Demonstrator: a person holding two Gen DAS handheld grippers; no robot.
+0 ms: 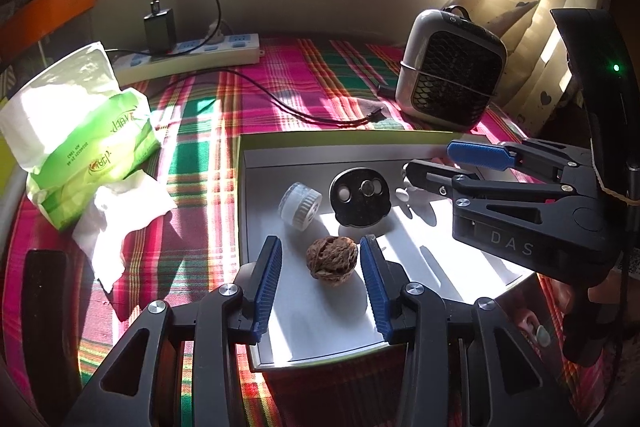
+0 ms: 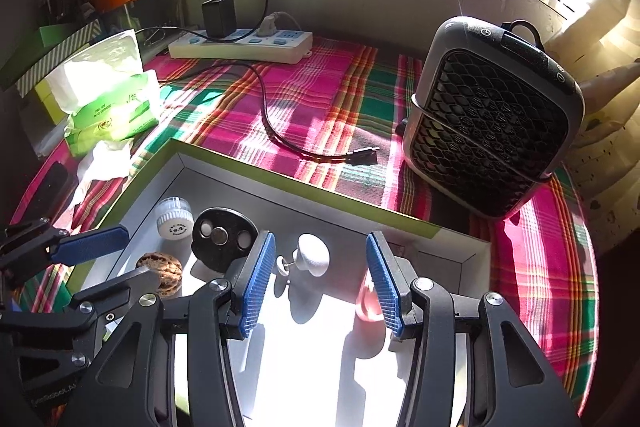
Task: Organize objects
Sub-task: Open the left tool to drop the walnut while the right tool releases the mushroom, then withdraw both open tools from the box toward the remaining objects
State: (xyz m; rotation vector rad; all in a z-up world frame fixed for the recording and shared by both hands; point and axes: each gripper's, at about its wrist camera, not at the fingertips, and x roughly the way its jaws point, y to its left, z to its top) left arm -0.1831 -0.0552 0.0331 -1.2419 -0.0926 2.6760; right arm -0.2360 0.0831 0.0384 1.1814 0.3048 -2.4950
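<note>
A shallow white box lid with a green rim (image 1: 344,138) (image 2: 304,183) lies on the plaid cloth. In it are a brown walnut (image 1: 331,262) (image 2: 162,270), a white ribbed cap (image 1: 301,205) (image 2: 175,217), a black round plate with holes (image 1: 359,195) (image 2: 221,237), a white knob with a screw (image 2: 310,254) (image 1: 403,194) and a pink translucent piece (image 2: 366,301). My left gripper (image 1: 322,263) is open with the walnut between its blue pads, not touching. My right gripper (image 2: 320,261) (image 1: 430,163) is open around the white knob.
A green tissue pack (image 1: 86,135) (image 2: 108,107) with loose tissue lies left. A white power strip (image 1: 188,55) (image 2: 240,45) with a black charger and cable sits at the back. A small heater fan (image 1: 450,67) (image 2: 492,125) stands right, by the curtain.
</note>
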